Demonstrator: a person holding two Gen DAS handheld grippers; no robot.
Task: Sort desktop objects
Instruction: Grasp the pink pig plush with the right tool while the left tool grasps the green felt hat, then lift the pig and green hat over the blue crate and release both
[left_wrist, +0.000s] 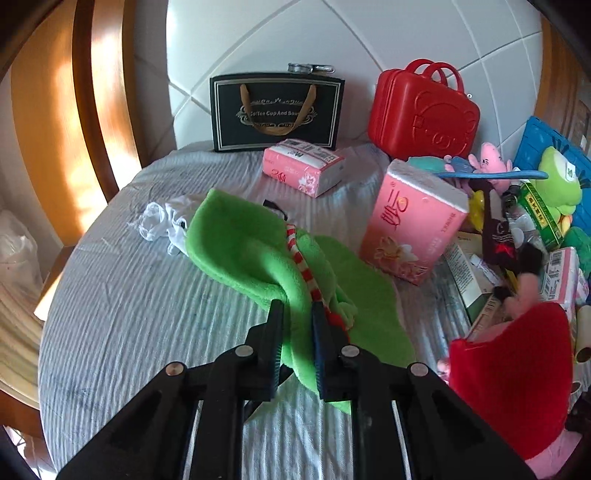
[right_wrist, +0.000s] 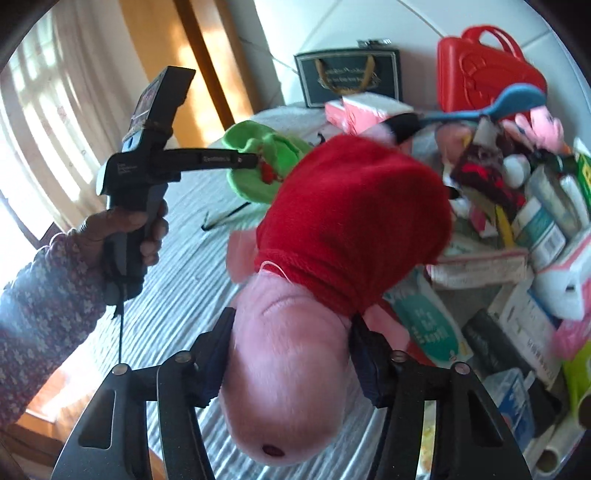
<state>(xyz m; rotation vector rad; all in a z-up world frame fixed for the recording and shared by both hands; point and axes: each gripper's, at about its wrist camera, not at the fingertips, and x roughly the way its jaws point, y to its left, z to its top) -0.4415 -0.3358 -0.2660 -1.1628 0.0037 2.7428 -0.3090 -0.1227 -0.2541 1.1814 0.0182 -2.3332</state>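
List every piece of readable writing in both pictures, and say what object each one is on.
"Coffee Cup And Sou": on the black gift bag; its last letters are hidden behind the handle.
Pink tissue packs: large stylised characters and small side print, unreadable.
Green box: yellow characters, too small.
Boxes in the pile: print blurred.

Two pink tissue packs (left_wrist: 304, 166) (left_wrist: 413, 225) are counted at twelve and two o'clock, one red case (left_wrist: 424, 110) at one o'clock, one black gift bag (left_wrist: 275, 110) at twelve, and one green plush (left_wrist: 255, 251) at centre.
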